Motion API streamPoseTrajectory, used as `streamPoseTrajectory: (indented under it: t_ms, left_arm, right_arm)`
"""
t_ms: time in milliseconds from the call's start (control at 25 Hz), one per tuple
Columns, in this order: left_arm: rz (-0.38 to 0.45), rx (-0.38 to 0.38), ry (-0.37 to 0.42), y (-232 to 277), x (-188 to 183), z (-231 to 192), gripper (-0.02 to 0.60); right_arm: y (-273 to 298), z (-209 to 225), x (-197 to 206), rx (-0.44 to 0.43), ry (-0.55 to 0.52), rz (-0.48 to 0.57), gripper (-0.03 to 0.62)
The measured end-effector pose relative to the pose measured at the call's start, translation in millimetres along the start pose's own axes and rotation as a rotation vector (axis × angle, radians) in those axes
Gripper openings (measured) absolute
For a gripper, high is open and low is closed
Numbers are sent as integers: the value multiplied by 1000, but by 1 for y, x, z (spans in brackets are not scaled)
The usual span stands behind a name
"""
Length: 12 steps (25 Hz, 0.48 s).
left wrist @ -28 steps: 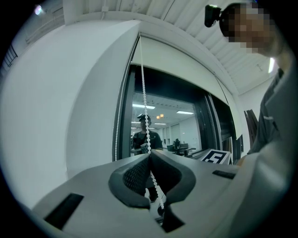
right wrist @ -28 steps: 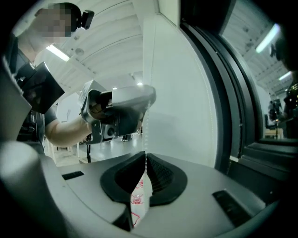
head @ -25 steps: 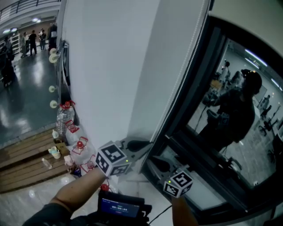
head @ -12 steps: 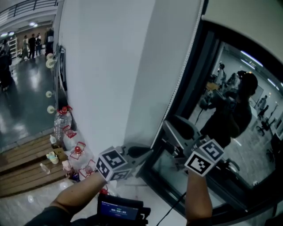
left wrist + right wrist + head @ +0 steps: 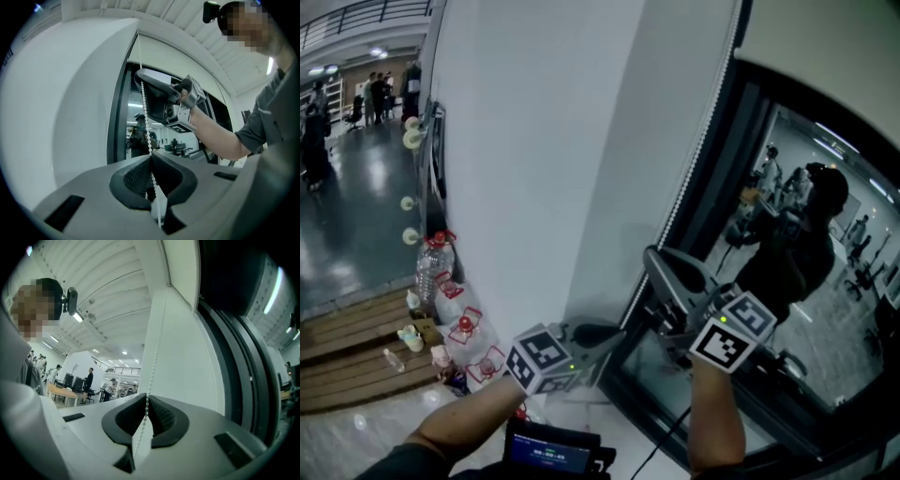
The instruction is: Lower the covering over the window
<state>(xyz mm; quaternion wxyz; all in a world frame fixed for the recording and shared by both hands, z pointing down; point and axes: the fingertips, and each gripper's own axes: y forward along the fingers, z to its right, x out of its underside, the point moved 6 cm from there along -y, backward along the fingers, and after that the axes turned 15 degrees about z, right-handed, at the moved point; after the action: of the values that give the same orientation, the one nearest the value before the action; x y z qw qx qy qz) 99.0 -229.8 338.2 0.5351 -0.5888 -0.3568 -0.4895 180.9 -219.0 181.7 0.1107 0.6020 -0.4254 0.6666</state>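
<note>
White blind (image 5: 666, 122) sits top centre of head view, just left of the dark window (image 5: 825, 309) at right. Bead chain (image 5: 701, 150) runs down the blind's right edge, upper right to centre. Left tool (image 5: 614, 336), bottom centre, is pressed together on the chain low down. Right tool (image 5: 661, 267) is higher up the same chain; its jaws have just been closing & now pinch the beads. Bottles (image 5: 436, 267) stand on the floor, lower left.
</note>
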Motion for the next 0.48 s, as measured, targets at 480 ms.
streamPoseTrajectory:
  t_ms: [480]
  left_arm:
    - [-84,-10,-23,-10,47,1,-2]
  right_arm:
    - [-30,-3,48,39,24,-18,18]
